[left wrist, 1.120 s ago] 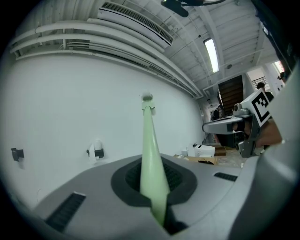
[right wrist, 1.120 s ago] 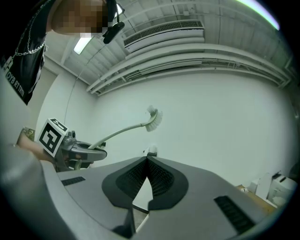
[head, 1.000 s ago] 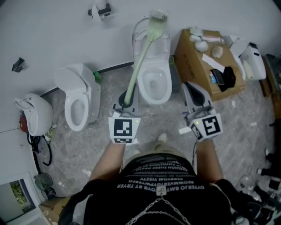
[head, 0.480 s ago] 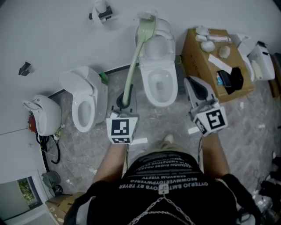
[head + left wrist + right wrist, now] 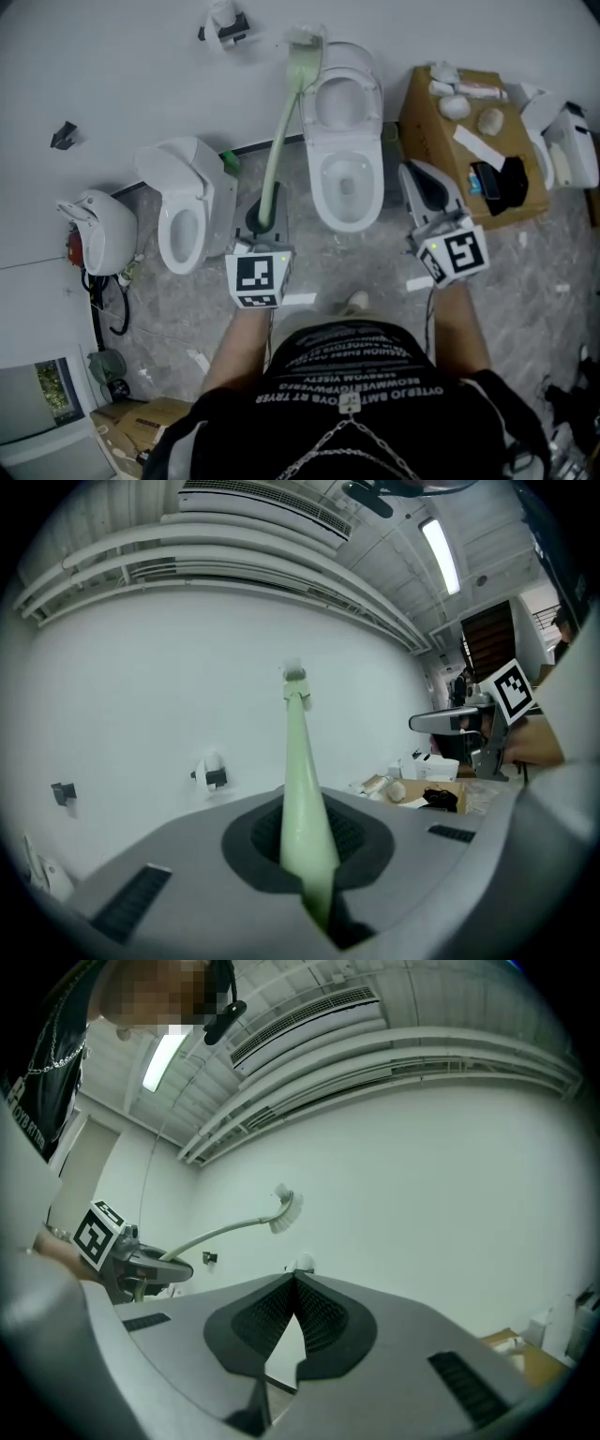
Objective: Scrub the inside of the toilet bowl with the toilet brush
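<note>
Left tool (image 5: 263, 217) clamps pale green plastic toilet brush (image 5: 281, 122), head up beyond white ceramic toilet bowl (image 5: 322, 192), probably pre-scrub; right tool (image 5: 424, 187) closed, empty.

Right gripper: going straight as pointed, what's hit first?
Probably the white wall: the right gripper, jaws shut, aims at it, brush head off to the left. A small pale shape by the tips may come first; depth unclear.

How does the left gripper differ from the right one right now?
The left hand-held gripper is shut on the handle of the green toilet brush; the right hand-held gripper is shut with nothing between its jaws. The left one sits to the left of the open toilet bowl, the right one to the bowl's right, by the cardboard box. Both point toward the wall.
</note>
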Motion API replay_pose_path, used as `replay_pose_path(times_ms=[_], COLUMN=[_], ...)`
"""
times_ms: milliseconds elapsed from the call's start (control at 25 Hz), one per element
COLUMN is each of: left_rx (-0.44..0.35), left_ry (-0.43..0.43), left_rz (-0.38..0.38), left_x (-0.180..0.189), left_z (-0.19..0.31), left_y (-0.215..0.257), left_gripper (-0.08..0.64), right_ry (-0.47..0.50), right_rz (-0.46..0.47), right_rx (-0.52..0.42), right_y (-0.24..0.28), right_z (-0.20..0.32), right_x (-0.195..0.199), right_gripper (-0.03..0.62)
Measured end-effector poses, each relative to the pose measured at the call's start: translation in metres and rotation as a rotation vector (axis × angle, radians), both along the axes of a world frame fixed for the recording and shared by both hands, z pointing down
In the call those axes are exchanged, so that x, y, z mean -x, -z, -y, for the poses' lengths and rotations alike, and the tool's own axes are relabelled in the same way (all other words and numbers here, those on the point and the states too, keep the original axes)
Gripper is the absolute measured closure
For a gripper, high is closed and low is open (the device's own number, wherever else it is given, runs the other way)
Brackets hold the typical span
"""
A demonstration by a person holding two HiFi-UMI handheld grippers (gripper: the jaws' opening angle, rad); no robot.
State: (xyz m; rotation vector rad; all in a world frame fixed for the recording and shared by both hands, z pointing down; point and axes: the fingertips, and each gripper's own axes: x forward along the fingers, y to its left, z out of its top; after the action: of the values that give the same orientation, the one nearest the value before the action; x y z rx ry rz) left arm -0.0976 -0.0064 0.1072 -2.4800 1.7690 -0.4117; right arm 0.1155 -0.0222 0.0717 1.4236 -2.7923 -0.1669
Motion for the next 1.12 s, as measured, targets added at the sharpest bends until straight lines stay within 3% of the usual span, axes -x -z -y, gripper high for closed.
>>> replay_pose_path(times_ms=[520,1120], left_rx=[0.059,0.131], left_ry=[-0.003,-0.083], left_rz=[0.031,0.028], left_x=[-0.001,0.008], left_z=[0.005,0.077], left_y=[-0.024,-0.067], left_gripper=[0.557,0.557], right_ry=[0.005,-0.072], right_rz=[0.015,0.000], right_rx=[0.058,0.107], right_y=[-0.023,-0.047], right_z=[0.013,0.077], right_x=[0.001,0.010], right_gripper=[0.588,0.588])
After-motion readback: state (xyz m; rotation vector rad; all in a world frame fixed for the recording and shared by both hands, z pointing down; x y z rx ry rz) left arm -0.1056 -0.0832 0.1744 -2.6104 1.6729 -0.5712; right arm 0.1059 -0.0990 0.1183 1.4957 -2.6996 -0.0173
